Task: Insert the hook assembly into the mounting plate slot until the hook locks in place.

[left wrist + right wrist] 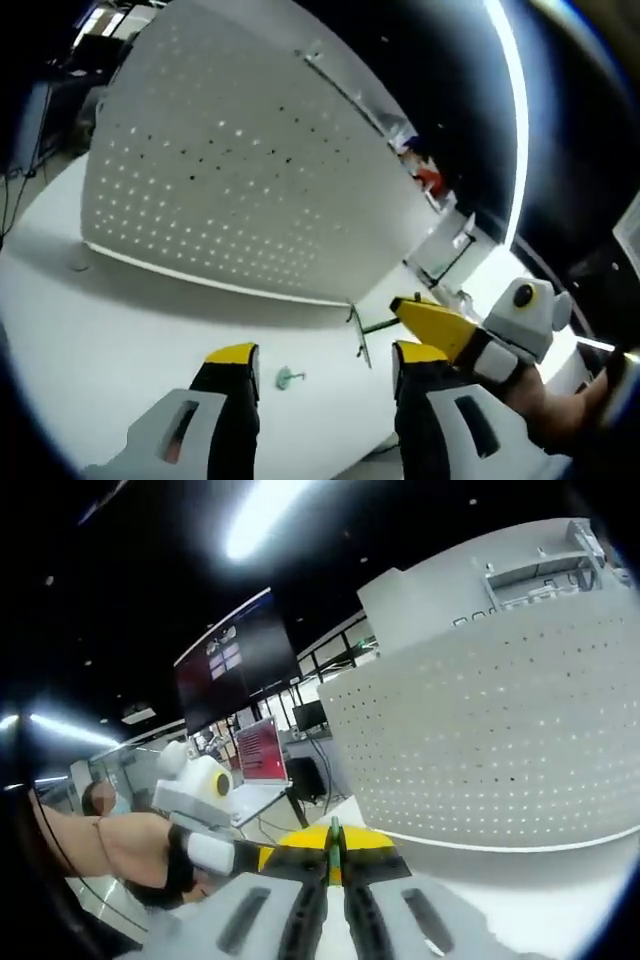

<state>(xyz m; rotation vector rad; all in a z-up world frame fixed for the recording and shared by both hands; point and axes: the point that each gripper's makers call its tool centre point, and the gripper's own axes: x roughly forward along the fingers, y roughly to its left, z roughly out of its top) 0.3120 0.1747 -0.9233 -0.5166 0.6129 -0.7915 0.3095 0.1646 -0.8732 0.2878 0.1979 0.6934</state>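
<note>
Below the perforated mounting plate (230, 160), your right gripper (420, 315) pinches a thin green hook (334, 852) between closed jaws — it looks stiff, light and slippery, so hold its shank firmly. Your left gripper (325, 365) stands wide, empty, over the counter (110, 340).

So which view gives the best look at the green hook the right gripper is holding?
The left gripper view: the right gripper enters from the right, and the green hook shows sideways beside the pegboard. In the right gripper view the hook is just a thin green edge pinched between the shut fingers.
</note>
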